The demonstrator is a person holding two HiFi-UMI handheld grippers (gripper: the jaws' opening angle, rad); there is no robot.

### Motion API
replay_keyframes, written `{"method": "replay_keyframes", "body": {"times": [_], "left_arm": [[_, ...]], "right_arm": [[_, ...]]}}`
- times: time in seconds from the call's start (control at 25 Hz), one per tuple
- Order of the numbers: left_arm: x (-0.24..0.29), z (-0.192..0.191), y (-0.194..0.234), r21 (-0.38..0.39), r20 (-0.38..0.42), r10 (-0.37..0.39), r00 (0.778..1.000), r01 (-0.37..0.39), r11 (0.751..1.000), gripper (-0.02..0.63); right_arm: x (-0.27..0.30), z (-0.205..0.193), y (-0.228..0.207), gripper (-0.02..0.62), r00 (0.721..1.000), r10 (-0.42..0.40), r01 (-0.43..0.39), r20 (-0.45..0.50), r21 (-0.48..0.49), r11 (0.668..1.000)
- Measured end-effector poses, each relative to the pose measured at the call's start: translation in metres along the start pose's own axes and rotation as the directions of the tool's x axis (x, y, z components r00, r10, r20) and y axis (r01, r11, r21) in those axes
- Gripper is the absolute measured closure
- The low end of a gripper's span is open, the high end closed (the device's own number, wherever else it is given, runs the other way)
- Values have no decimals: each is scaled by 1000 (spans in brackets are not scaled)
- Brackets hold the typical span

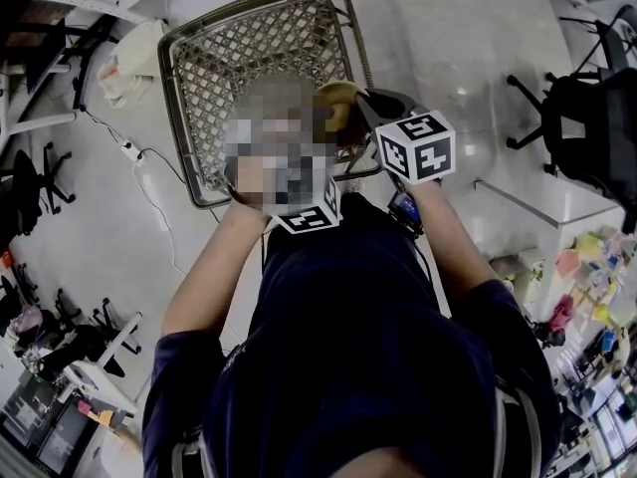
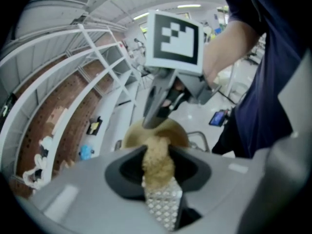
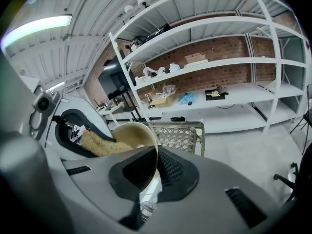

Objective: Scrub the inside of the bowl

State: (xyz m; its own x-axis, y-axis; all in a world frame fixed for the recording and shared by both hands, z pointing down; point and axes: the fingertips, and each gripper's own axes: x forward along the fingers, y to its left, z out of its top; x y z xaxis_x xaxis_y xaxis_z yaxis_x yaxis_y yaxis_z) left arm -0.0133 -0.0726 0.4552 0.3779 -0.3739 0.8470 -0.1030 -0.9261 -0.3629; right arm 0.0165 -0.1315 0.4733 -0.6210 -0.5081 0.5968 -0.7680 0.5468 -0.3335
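A tan bowl (image 1: 336,110) is held up over the wire basket, with my right gripper (image 1: 370,108) shut on its rim. In the right gripper view the bowl's wall (image 3: 132,134) runs down between the jaws of the right gripper (image 3: 155,165). My left gripper (image 2: 157,156) is shut on a tan fuzzy scrubber (image 2: 157,161). The scrubber's tip reaches into the bowl (image 2: 171,130). From the right gripper's camera, the scrubber (image 3: 100,144) enters the bowl from the left. In the head view a blur patch hides most of the left gripper; only its marker cube (image 1: 309,217) shows.
A metal wire basket (image 1: 199,88) stands on the floor below the bowl. White shelving (image 3: 204,62) lines the brick wall. A black office chair (image 1: 587,127) and a white table (image 1: 557,202) are to the right, and a cable (image 1: 149,182) lies on the floor at left.
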Motion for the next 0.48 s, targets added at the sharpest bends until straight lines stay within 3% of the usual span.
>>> {"method": "replay_keyframes", "body": {"times": [0.32,0.48], "left_arm": [[-36,-10,45,-161,110,143,984,-125,979,480],[-37,-15,45,-199,117,129,985,-104,975,480]], "right_arm": [[1,-2,-4,581,1000,-14,14,-6,17,1000],[1,2,-10,581,1000,-25,25,-4,17,1000]]}}
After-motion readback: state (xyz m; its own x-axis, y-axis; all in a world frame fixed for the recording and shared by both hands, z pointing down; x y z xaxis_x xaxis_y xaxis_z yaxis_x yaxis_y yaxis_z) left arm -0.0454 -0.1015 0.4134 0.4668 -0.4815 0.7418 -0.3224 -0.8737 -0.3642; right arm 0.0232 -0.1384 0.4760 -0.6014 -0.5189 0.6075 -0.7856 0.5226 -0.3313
